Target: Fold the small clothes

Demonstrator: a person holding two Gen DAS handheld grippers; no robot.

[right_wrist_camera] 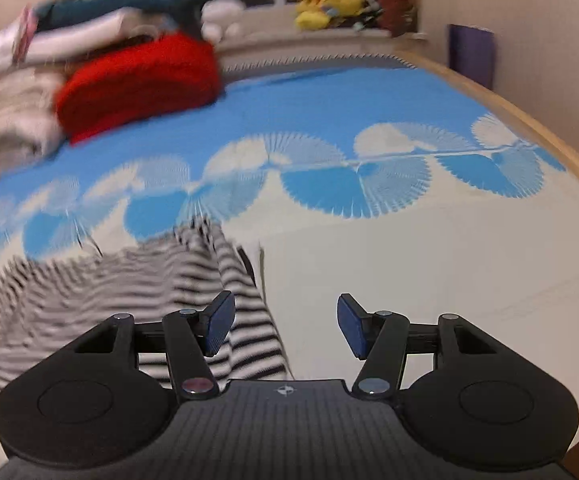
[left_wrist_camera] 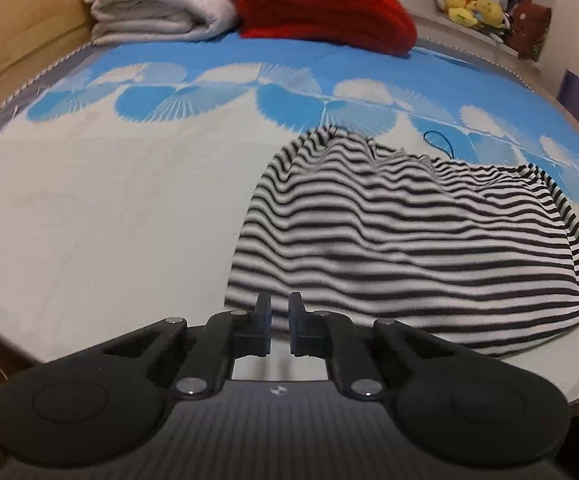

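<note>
A black-and-white striped garment (left_wrist_camera: 409,240) lies rumpled on the bed, right of centre in the left wrist view and lower left in the right wrist view (right_wrist_camera: 109,292). My left gripper (left_wrist_camera: 279,316) sits at the garment's near left corner with its jaws nearly closed, a narrow gap between them; I cannot tell whether cloth is pinched. My right gripper (right_wrist_camera: 285,324) is open and empty at the garment's right edge, its left finger (right_wrist_camera: 221,320) over the striped cloth, its right finger (right_wrist_camera: 351,326) over bare sheet.
The bed sheet (left_wrist_camera: 109,220) is white near me and blue with fan patterns farther off. Folded white blankets (left_wrist_camera: 157,0) and a red blanket (left_wrist_camera: 325,8) lie at the far end. Yellow plush toys (right_wrist_camera: 329,4) sit on a ledge. A wooden bed edge (right_wrist_camera: 549,136) runs on the right.
</note>
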